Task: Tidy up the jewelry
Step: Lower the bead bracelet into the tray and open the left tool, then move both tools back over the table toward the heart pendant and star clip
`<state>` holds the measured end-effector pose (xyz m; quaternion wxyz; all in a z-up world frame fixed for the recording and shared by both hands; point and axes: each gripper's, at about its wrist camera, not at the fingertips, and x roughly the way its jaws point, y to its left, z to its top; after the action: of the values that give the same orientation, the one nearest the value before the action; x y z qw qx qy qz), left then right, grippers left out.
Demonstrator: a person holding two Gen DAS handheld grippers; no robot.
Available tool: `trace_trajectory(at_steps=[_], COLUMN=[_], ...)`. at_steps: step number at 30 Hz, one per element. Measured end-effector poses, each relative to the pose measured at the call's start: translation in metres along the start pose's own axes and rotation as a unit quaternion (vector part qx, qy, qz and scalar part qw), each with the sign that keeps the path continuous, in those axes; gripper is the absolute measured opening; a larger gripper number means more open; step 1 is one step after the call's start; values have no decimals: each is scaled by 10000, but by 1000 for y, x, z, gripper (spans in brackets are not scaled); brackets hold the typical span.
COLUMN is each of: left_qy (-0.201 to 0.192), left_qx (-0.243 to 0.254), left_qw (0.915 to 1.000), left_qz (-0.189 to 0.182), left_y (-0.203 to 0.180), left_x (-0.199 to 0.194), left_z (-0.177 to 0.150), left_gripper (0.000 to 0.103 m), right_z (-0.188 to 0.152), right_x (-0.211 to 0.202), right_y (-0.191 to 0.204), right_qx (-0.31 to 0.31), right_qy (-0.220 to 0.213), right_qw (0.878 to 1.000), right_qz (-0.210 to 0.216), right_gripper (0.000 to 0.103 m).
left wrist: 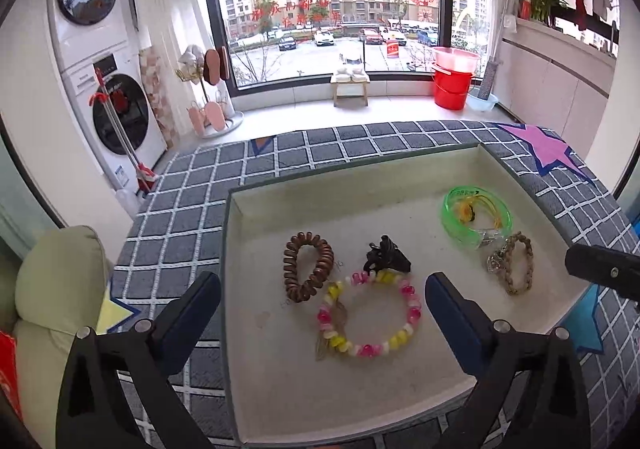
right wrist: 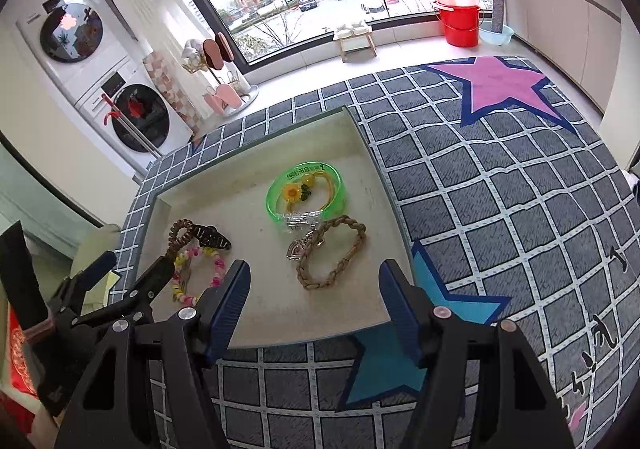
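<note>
Two grippers hover over one shallow white tray (left wrist: pixel 236 249) on a checked mat (left wrist: pixel 192 185), both spread wide and holding nothing. Between the left gripper (left wrist: pixel 322 297) fingers lies a pink-and-yellow bead bracelet (left wrist: pixel 370 315), untouched. Six pieces sit in the tray, left to right: a brown coil tie (left wrist: pixel 308 267), the bead bracelet, a black claw clip (left wrist: pixel 386 255), then a green bangle (right wrist: pixel 305 193) ringing a sunflower tie (right wrist: pixel 294 191), and a braided bracelet (right wrist: pixel 332 259) ahead of the right gripper (right wrist: pixel 314 285).
</note>
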<state>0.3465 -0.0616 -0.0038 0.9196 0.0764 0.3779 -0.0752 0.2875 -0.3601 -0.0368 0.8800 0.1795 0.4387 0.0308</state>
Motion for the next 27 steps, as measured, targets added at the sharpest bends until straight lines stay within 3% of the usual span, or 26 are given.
trace_trajectory(at_steps=[1,6,10,17,27], left_qy=[-8,-36,-39,-10,265], left_qx=[24,83,112,147,198], left_qw=[10000,10000,9999,9998,9984], left_qz=[2,-17,-61,-130,-467], left_y=[1,0,2,8,17], left_x=[-3,-16,-30,-54,-78], left_z=[-1,-9,-17,-39,-88], left_gripper=[103,103,103,103,103], right_z=[-1,-8,-13,-30,-83], right_x=[-3,-18,-30,-48,-74], right_y=[0,6,13,19,29], right_qx=[-1,-68,-158,-299,-670], right_qy=[-67,-415,-545,-208,28], right_qw=[10000,9991,9983,9992,9972], right_qz=[11,67,123,192,323], right_gripper=[93,103,103,103,103])
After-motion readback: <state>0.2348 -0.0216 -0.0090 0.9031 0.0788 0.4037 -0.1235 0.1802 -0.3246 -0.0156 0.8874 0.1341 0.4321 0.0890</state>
